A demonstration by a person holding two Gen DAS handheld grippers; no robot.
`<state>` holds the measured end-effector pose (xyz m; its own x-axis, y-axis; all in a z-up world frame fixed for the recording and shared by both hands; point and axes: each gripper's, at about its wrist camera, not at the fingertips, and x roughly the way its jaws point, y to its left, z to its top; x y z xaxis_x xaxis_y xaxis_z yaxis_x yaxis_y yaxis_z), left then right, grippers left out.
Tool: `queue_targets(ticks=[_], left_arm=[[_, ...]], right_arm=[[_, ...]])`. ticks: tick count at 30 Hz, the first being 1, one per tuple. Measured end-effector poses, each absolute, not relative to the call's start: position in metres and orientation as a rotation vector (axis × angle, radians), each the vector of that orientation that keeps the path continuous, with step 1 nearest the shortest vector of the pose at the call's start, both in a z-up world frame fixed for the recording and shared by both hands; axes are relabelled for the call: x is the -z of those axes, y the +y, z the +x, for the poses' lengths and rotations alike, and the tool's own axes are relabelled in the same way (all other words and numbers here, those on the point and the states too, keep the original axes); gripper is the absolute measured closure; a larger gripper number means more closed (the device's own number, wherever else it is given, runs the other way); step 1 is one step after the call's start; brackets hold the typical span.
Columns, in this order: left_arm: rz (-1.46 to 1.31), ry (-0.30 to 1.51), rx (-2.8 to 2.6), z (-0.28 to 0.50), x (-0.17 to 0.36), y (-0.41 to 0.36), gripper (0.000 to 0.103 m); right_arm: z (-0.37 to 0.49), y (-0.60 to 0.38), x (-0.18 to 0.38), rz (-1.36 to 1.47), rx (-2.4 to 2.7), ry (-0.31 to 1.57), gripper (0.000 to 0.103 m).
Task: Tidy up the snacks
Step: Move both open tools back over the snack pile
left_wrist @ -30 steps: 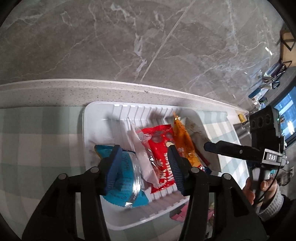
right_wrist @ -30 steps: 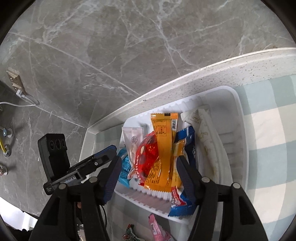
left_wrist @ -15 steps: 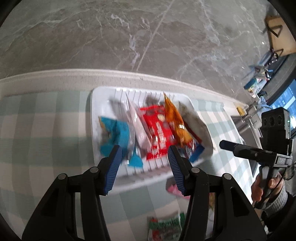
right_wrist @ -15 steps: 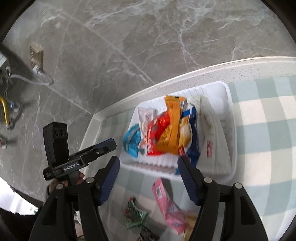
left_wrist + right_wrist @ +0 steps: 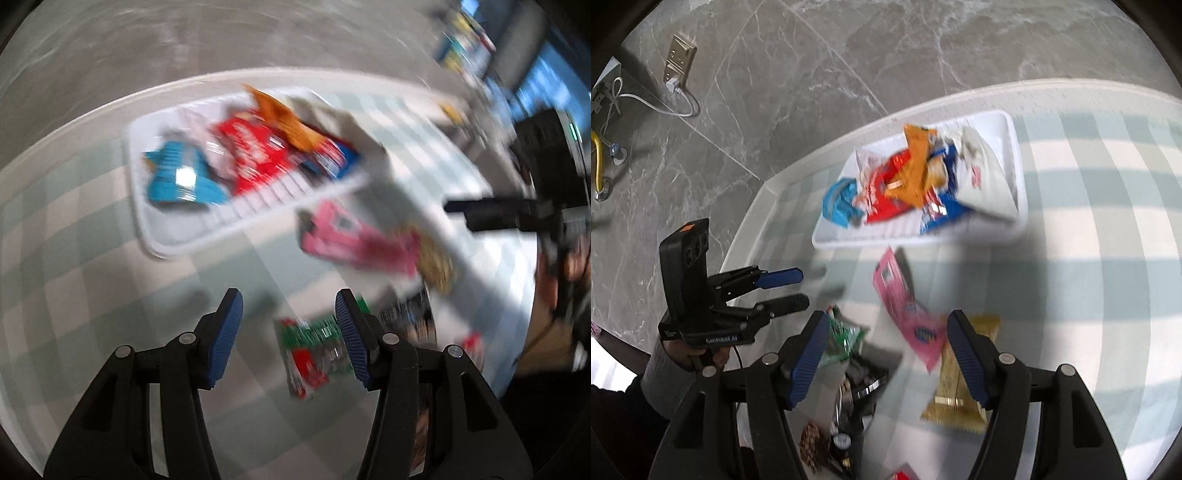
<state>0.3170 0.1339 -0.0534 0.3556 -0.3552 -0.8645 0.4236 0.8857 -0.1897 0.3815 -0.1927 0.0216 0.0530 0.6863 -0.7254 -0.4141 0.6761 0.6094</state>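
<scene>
Both grippers stand open and empty, the left gripper (image 5: 288, 332) narrower, the right gripper (image 5: 886, 354) wider. Loose snacks lie beneath them: green packet (image 5: 314, 347), pink packet (image 5: 908, 314). The white tray (image 5: 1015, 155) lies beyond; each should settle squarely over 1 packet before closing.

Worktop cloth (image 5: 1089, 280): pale green & white check, white rim. Floor (image 5: 812, 66): grey marble w/ white veins. White ribbed plastic tray (image 5: 1015, 125) has a sky-blue packet (image 5: 838, 199), red packet (image 5: 886, 192), orange packet (image 5: 916, 162), dark blue/white/red packet (image 5: 945, 210), white pouch w/ red mark (image 5: 982, 181). On cloth: pink flat packet (image 5: 905, 310), gold foil packet (image 5: 956, 391), green/red/white packet (image 5: 842, 336), black glossy packet (image 5: 864, 376). Both hand-held grippers: left (image 5: 783, 288) & right (image 5: 886, 358) black w/ ridged blue pads (image 5: 809, 354). Grey sleeve (image 5: 657, 380).
</scene>
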Motion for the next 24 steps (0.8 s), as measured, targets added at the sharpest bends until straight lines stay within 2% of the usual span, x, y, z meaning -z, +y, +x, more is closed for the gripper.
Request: queue_targets(ticks=[8, 14, 24], left_arm=[[0.515, 1.07, 0.76, 0.274, 0.053, 0.092, 0.053], [0.77, 1.065, 0.891, 0.273, 0.06, 0.067, 0.053], [1.034, 1.069, 1.006, 0.278, 0.092, 0.045, 0.053]], right_arm=[[0.355, -0.203, -0.015, 0.204, -0.832, 1.282, 0.033], [0.346, -0.205, -0.01, 0.186, -0.816, 1.29, 0.031], [0.343, -0.204, -0.002, 0.122, -0.779, 1.296, 0.03]])
